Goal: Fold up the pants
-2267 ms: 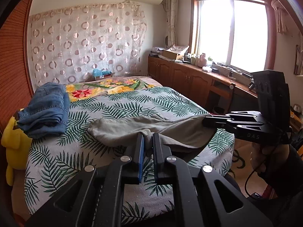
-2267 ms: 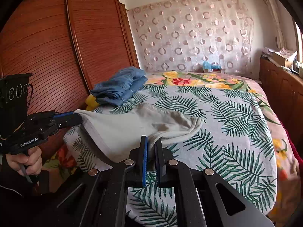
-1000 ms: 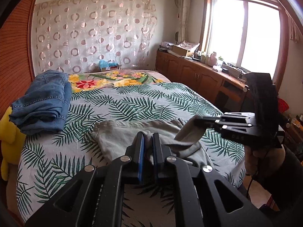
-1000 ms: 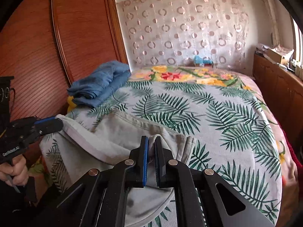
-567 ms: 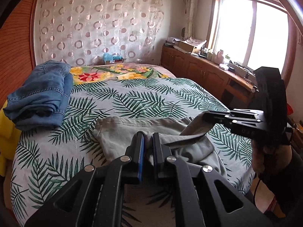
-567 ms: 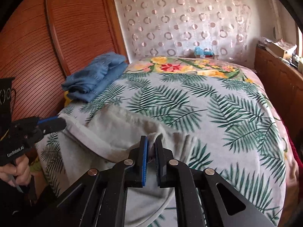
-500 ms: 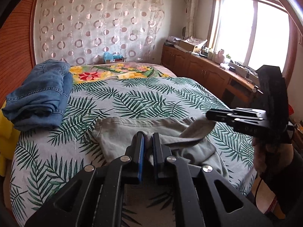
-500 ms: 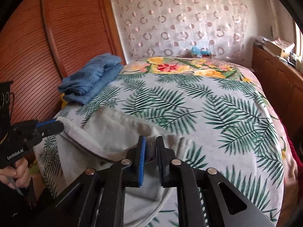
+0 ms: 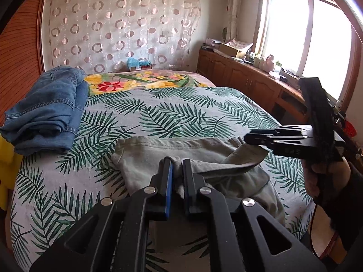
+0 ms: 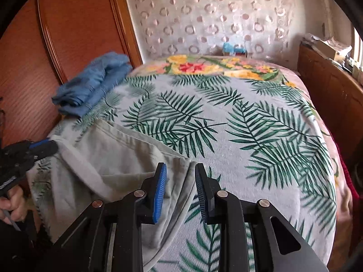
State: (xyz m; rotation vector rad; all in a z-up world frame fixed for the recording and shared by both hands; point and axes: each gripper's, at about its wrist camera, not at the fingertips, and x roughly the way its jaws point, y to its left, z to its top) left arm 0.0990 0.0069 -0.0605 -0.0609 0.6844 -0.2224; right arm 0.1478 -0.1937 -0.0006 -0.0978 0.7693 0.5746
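Grey pants (image 9: pixel 154 156) lie folded near the front edge of the palm-leaf bedspread (image 9: pixel 172 115). My left gripper (image 9: pixel 177 165) is shut on a bunched corner of the pants, low over the bed. In the right wrist view it shows at the left (image 10: pixel 53 146), still pinching that corner of the pants (image 10: pixel 118 156). My right gripper (image 10: pixel 180 170) hovers over the other corner with its jaws opening; the cloth lies slack between the blue pads (image 10: pixel 160 190), which do not press it. From the left wrist view the right gripper (image 9: pixel 248 137) sits just above a raised flap.
Folded blue jeans (image 9: pixel 47 111) rest at the bed's far left, beside a yellow object (image 9: pixel 4 158). A wooden wardrobe (image 10: pixel 68 34) bounds the left side, low cabinets (image 9: pixel 249 83) under the window the right. A person's hand (image 9: pixel 322 179) holds the right gripper.
Both grippers carried the pants' edge forward and down onto the bed. The right gripper's jaws have parted and let go of the cloth; the left stays clamped.
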